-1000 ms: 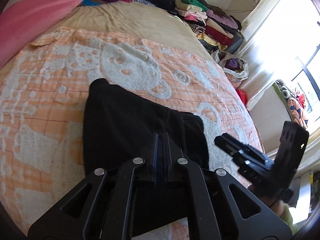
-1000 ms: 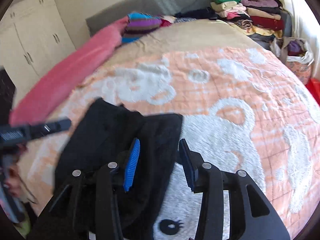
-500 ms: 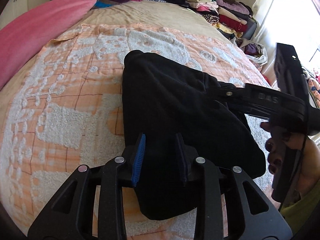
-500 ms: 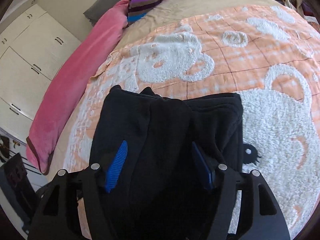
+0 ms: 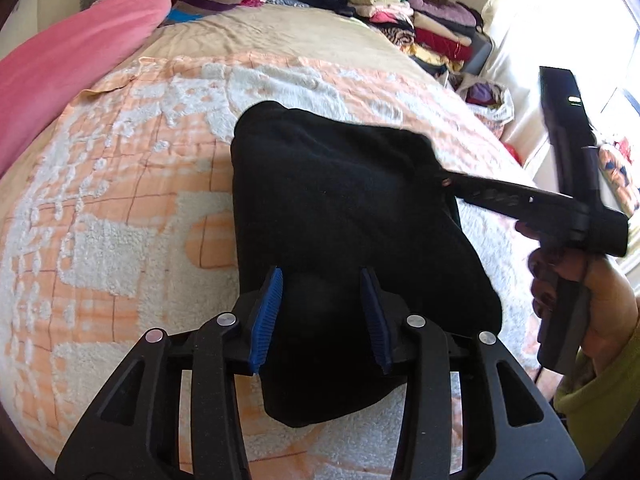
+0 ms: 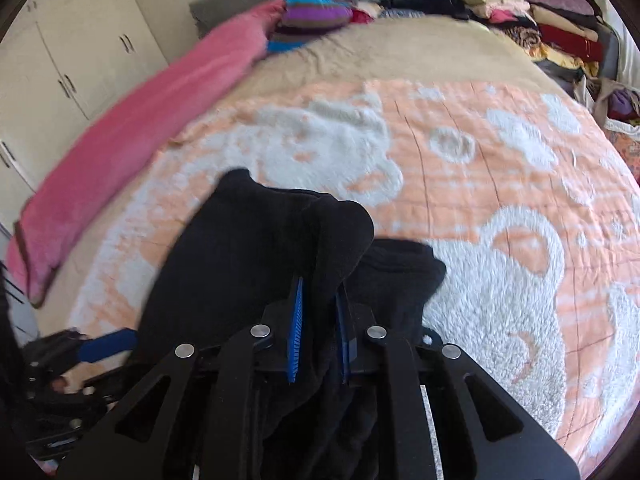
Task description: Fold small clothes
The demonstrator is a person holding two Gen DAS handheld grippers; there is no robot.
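One black garment [image 6: 256,264] in right hand-held gripper [image 6: 318,332]

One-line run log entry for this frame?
fold | right gripper shut on black garment, fold raised | left gripper open over it | on bear blanket

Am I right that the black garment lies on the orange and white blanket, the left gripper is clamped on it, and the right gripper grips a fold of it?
Not quite. The left gripper is open, its blue pads apart over the black garment, as the left wrist view shows. The rest holds: the garment lies on the orange and white blanket, and the right gripper grips a fold.
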